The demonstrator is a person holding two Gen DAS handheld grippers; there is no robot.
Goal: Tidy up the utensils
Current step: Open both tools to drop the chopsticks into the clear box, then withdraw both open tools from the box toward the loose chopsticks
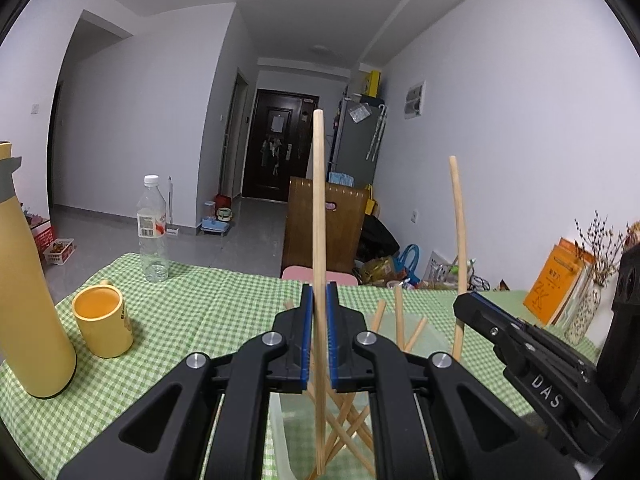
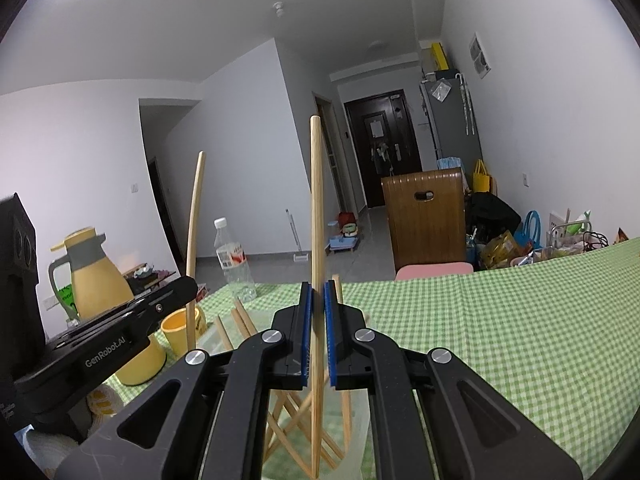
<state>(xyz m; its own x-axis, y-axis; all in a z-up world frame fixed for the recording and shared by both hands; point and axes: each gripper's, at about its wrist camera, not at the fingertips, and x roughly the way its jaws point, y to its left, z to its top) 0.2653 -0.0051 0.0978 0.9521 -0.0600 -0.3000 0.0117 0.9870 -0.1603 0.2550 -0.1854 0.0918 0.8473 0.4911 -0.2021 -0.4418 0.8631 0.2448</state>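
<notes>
Both grippers are clamped tight, each on one wooden chopstick standing nearly upright. In the left wrist view the left gripper (image 1: 319,320) has its blue pads pressed on the left chopstick (image 1: 319,208), which sticks up toward 12 o'clock and runs down past the pads into a clear container (image 1: 280,432) on the table. Over at 3 o'clock the right gripper (image 1: 466,304) shows up from the side, pinching the right chopstick (image 1: 459,240).

The right wrist view has the same deal mirrored: the right gripper (image 2: 317,320) is squeezed on its chopstick (image 2: 317,208), with the left gripper (image 2: 188,286) at 9 o'clock.

Count-wise: two chopsticks held, plus a loose crisscrossed bunch (image 1: 352,420) leaning inside the container. Maybe six or seven, hard to count since the grippers cover most of them.

Everything else comes in ones: yellow mug (image 1: 103,320) at 9 o'clock, yellow thermos jug (image 1: 28,300) beside it, plastic water bottle (image 1: 153,228) at 10 o'clock, orange book (image 1: 554,284) and dried-flower vase (image 1: 586,312) at 3 o'clock. All of it sits on the green checked tablecloth (image 1: 200,312).
</notes>
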